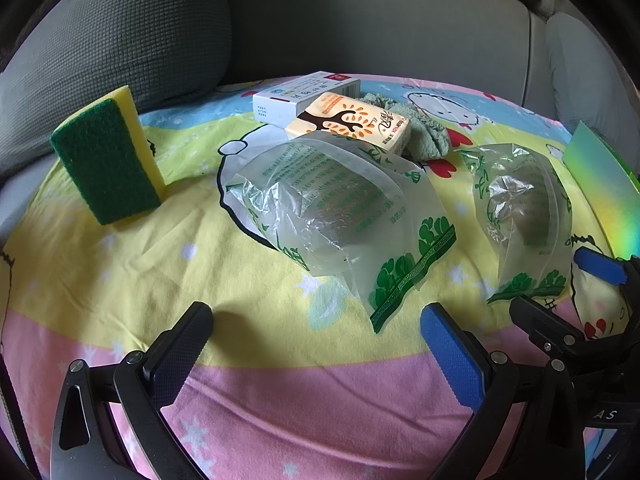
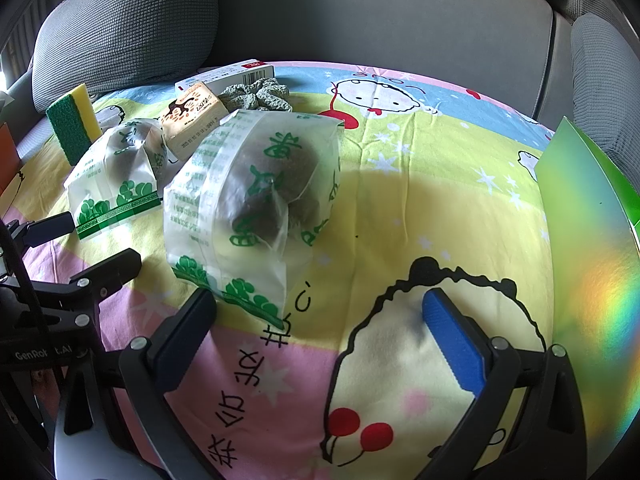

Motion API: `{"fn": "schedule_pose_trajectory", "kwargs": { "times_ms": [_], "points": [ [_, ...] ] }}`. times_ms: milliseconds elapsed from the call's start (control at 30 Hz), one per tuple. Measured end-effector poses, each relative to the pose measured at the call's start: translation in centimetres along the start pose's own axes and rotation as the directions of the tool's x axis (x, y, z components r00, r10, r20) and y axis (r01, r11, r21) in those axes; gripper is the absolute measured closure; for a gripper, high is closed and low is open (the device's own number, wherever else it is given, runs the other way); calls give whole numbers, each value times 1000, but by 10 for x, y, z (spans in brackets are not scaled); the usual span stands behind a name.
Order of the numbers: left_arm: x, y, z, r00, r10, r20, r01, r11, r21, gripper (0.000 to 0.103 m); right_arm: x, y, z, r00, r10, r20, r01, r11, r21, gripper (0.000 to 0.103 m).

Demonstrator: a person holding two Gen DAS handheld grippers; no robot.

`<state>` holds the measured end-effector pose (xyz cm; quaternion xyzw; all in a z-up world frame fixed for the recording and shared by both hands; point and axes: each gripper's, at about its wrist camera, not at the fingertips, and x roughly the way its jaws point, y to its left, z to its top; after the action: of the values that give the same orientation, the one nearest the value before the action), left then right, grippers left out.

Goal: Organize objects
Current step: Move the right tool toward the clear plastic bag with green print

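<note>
Two clear plastic bags with green print lie on the cartoon-print cloth (image 1: 280, 360). The left bag (image 1: 340, 208) lies just ahead of my left gripper (image 1: 316, 344), which is open and empty. The right bag (image 2: 256, 200) lies ahead-left of my right gripper (image 2: 320, 328), also open and empty; it shows in the left wrist view too (image 1: 520, 216). A green and yellow sponge (image 1: 108, 156) stands upright at the left. A tissue pack (image 1: 352, 120), a white box (image 1: 304, 94) and a green cloth (image 1: 424, 128) lie at the back.
Grey sofa cushions (image 1: 120, 32) rise behind the cloth. A shiny green card (image 2: 592, 216) stands at the right edge. The right gripper's fingers (image 1: 600, 268) show at the right in the left wrist view.
</note>
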<state>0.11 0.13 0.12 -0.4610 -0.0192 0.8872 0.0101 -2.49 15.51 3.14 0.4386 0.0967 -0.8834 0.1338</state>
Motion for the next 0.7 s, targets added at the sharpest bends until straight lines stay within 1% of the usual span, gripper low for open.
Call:
{"fn": "schedule_pose_trajectory", "kwargs": {
  "times_ms": [167,267,533,700],
  "points": [
    [1,2,0,1000,-8,0,8,1000,-6,0,0,0,0,1000,0,0,0,1000,0,0],
    [1,0,1,1000,2,0,-2,1000,2,0,1,0,0,1000,0,0,0,1000,0,0],
    [1,0,2,1000,1,-3,-1,1000,0,0,-1,1,1,1000,-2,2,2,1000,-1,0],
    [1,1,5,999,-5,-32,5,1000,1,0,1,-2,1,1000,1,0,-1,1000,3,0]
  ]
}}
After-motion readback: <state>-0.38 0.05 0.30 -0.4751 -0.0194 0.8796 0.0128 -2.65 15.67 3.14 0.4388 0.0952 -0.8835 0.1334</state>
